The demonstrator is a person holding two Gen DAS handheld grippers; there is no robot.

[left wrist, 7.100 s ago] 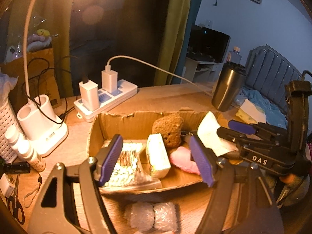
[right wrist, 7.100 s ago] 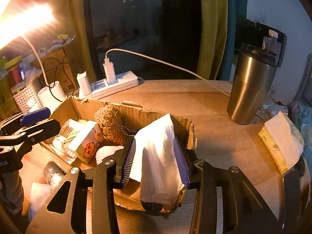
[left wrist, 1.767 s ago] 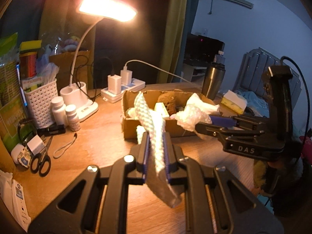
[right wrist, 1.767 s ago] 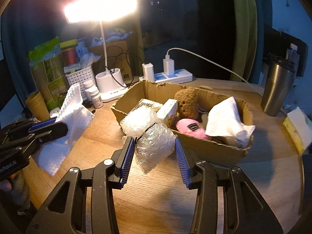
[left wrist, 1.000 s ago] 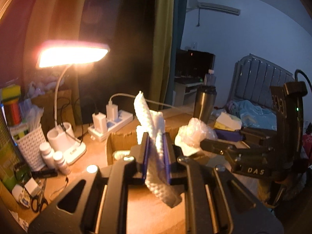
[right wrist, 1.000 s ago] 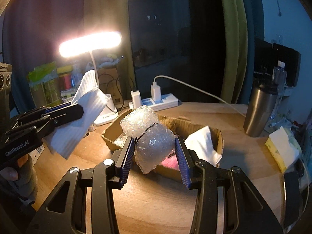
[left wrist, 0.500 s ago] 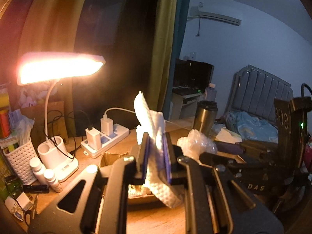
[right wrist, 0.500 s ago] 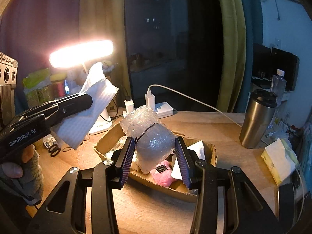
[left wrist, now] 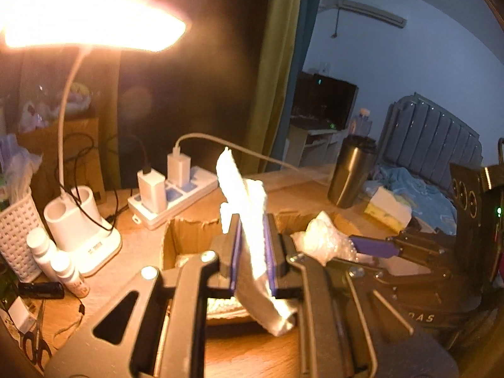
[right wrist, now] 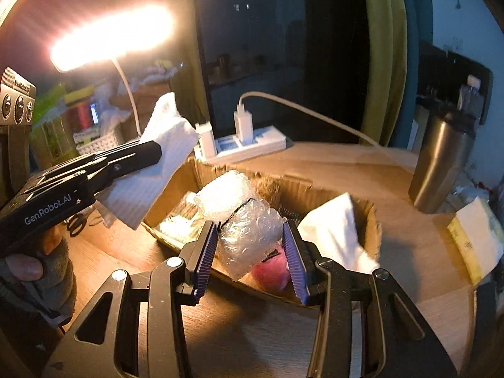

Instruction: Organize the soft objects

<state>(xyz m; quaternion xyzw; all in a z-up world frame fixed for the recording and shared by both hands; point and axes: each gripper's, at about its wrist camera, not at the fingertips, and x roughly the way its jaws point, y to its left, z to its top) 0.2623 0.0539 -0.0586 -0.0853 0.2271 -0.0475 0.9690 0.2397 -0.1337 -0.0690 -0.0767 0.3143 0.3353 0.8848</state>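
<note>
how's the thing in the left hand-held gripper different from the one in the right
The left hand-held gripper is shut on a flat, white, textured cloth; the right hand-held gripper is shut on a lumpy, clear bubble wrap bundle. The cloth is pinched thin, so those jaws are nearly closed; the bundle keeps the right jaws wider apart. Both are soft and held over the cardboard box.

Each camera sits just behind its own tongs and looks forward and somewhat downward along them, close above a wooden desk [left wrist: 119,271]. Both views take in the cardboard box [left wrist: 189,236] just beyond the tips, the power strip [right wrist: 249,145] behind it and the steel tumbler [right wrist: 441,163], and each shows the other tongs beside its own.
</note>
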